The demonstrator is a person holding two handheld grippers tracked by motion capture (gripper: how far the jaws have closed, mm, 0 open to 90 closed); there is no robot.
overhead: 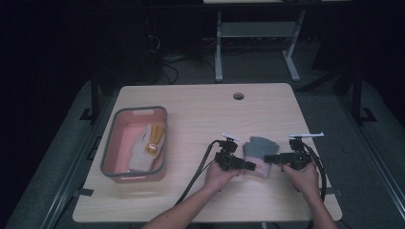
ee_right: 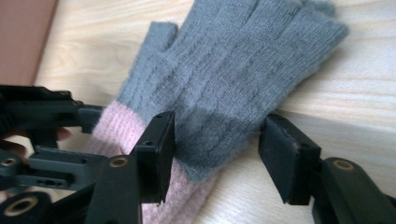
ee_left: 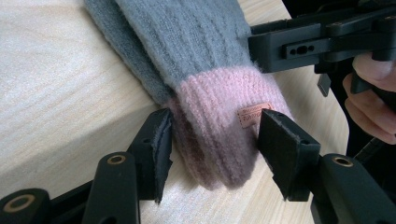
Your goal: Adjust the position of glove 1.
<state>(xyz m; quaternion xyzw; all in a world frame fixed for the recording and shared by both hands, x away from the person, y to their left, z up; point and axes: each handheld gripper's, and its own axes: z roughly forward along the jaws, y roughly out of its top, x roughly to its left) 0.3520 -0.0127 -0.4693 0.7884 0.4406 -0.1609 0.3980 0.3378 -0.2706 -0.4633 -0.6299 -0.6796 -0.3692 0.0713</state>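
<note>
The glove [overhead: 258, 156] (grey, with a pink cuff [ee_left: 219, 126]) lies flat on the table [overhead: 200, 114], right of the pink bin [overhead: 135, 143]. Both forearms come in from below. The left gripper [ee_left: 212, 142] is level, its jaws on both sides of the cuff, pads at the knit. The right gripper [ee_right: 215, 149] faces it from the other side, jaws apart over the grey part.
</note>
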